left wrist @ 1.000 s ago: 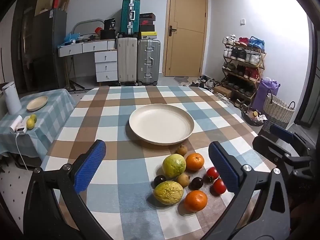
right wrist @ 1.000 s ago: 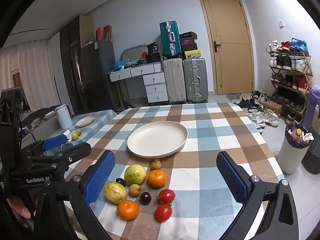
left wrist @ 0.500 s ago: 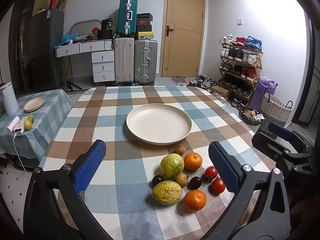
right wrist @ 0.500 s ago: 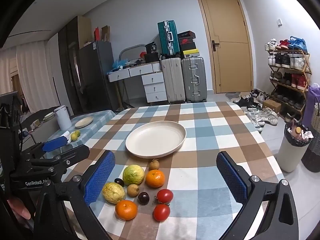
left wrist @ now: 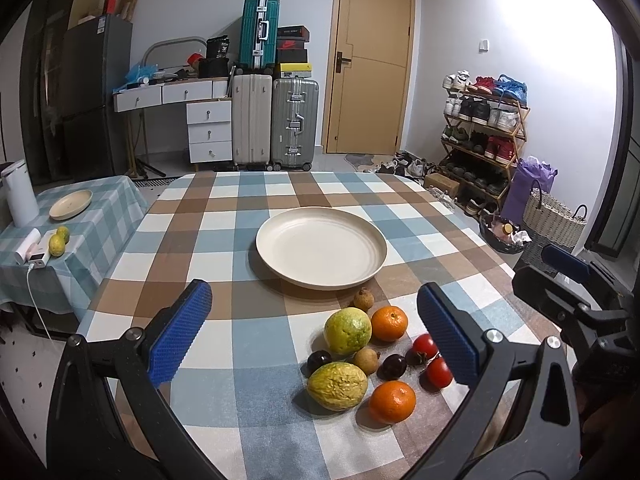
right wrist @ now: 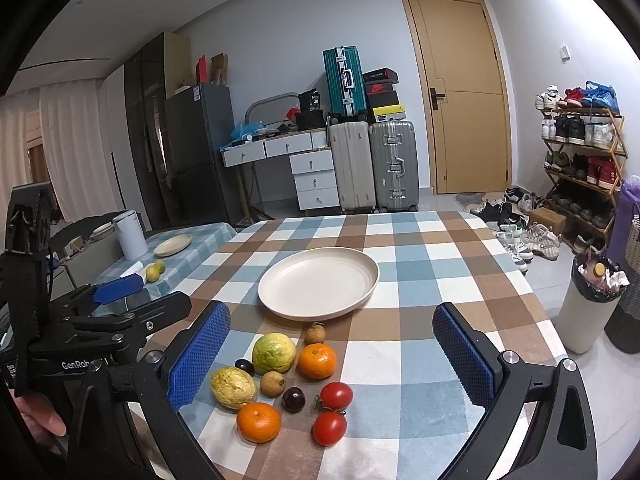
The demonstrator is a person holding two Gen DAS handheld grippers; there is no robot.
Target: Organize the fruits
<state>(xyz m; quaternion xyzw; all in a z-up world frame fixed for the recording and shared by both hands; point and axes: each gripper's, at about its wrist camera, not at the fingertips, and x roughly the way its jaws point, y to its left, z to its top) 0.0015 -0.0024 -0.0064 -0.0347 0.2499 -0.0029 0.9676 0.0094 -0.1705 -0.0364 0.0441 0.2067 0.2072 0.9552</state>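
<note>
1. At lower centre of the left wrist view, the fruits cluster on the checkered tablecloth [left wrist: 224, 248], just below the empty cream plate [left wrist: 321, 253].
2. The wrinkled yellow fruit [left wrist: 337, 386] lies lengthwise left to right.
3. Left gripper [left wrist: 316, 332] and right gripper [right wrist: 330, 354] both hover released, holding nothing.

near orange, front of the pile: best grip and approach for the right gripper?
Take the near orange across its widest middle, coming down from above and from the near edge. It is round and sits at the front of the cluster with bare tablecloth before it; the yellow fruit crowds its far left, so set the fingers left and right, clear of it. The right gripper is open wide enough.
</note>
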